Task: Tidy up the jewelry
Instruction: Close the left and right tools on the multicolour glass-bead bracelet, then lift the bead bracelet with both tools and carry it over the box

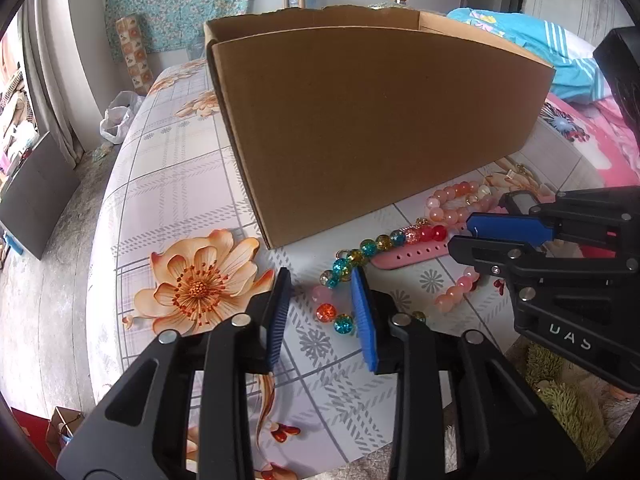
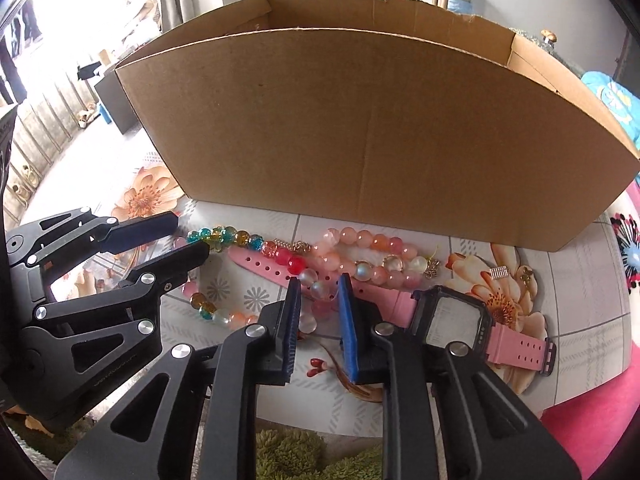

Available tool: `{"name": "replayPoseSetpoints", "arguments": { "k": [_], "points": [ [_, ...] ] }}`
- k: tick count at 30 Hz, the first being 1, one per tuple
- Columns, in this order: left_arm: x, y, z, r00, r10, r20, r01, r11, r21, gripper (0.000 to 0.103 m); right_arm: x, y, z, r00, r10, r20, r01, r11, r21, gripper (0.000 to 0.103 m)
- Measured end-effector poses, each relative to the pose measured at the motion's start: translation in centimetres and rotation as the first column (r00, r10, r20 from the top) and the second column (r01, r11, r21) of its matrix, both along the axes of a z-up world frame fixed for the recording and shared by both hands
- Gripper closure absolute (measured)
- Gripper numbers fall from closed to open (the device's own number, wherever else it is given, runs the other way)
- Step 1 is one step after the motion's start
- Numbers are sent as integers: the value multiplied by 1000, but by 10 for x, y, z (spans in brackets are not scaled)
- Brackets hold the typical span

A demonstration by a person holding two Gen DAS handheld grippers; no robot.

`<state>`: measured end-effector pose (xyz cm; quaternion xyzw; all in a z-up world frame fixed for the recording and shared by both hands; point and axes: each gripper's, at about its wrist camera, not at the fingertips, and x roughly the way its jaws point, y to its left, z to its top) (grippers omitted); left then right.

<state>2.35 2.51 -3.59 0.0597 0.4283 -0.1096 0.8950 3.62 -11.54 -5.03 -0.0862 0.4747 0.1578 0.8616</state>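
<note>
One cardboard box point(image 2: 360, 128), one pink watch point(image 2: 452, 320) and at least two bead bracelets, multicoloured point(image 1: 372, 248) and pink point(image 2: 372, 256), lie on the floral bed sheet point(image 1: 180, 184). Left gripper point(image 1: 320, 312) and right gripper point(image 2: 318, 320) hover released above the beads, grasping nothing. Bare sheet stretches left to the bed edge.

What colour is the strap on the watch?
Pink. The watch strap shows best in the right wrist view, either side of the dark square case.
</note>
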Motion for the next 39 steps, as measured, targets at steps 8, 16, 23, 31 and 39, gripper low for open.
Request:
{"name": "replayPoseSetpoints", "arguments": {
  "k": [8, 16, 23, 31, 39],
  "points": [
    [-12, -13, 10, 999, 15, 40, -15, 1000, -5, 94, -7, -10, 0, 1000, -18, -8, 18, 993, 113, 93],
    [-40, -15, 48, 992, 27, 126, -18, 998, -67, 94, -30, -29, 29, 993, 16, 113, -34, 987, 158, 93],
    [-44, -21, 124, 947, -32, 318, 68, 992, -104, 94, -42, -51, 104, 949, 51, 312, -116, 974, 194, 93],
    [50, -24, 174, 944, -57, 326, 92, 992, -90, 94, 57, -48, 162, 923, 145, 356, -225, 954, 197, 93],
    [177, -9, 120, 1000, -12, -9, 11, 1000, -22, 94, 213, -9, 99, 975, 197, -106, -169, 958, 233, 93]
  ]
}}
